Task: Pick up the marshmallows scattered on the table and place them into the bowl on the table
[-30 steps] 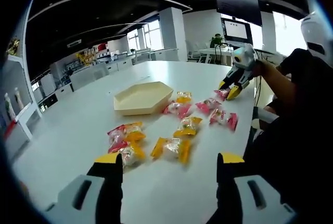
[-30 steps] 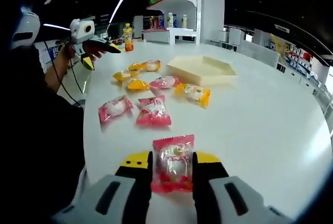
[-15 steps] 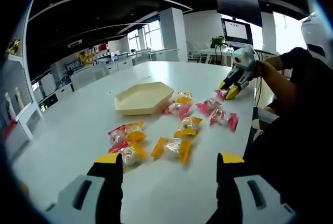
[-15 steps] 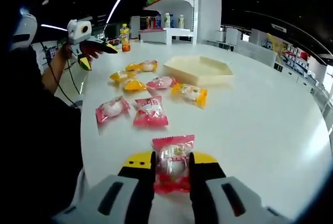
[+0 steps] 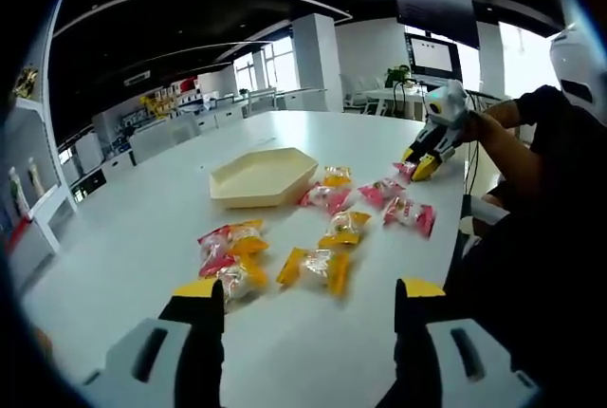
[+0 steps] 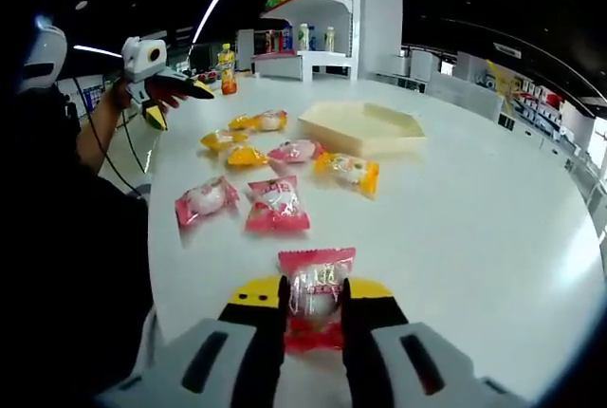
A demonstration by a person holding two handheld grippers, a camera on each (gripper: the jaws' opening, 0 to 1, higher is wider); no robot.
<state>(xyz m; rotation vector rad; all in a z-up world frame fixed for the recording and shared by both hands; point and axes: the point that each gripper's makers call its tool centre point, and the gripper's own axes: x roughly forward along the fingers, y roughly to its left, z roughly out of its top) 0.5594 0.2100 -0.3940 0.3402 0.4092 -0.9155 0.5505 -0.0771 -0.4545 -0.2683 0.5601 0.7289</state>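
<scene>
- Right gripper (image 6: 315, 306), black two-jaw tool with yellow tips: jaws drawn in against both sides of a pink-wrapped marshmallow packet (image 6: 316, 287) and gripping it. The packet stands between the jaws at the near edge of the white table (image 6: 474, 228), its crimped top end rising past the tips; whether its lower end has left the surface cannot be told.
- Shallow cream hexagonal bowl (image 6: 362, 126): lies straight ahead of the right gripper and slightly to its right, toward the far side of the table, well apart from the held packet. Judged: the coming move is a forward carry across the loose packets to this bowl, and the right gripper is the one loaded for it.
- Left gripper (image 5: 308, 318), same make: jaws spread wide, holding nothing, hovering above the table edge. In the right gripper view it shows at the far left (image 6: 175, 95), in a person's hand.
- Loose marshmallow packets: two pink ones (image 6: 209, 198) (image 6: 277, 205) side by side between the held packet and the bowl; yellow and pink ones (image 6: 348, 170) (image 6: 294, 151) closer to the bowl.
- From the left gripper view, a yellow packet (image 5: 315, 267) and a pink-and-yellow one (image 5: 230, 246) lie nearest that gripper, just ahead of its open jaws; the bowl (image 5: 263, 176) sits beyond them.
</scene>
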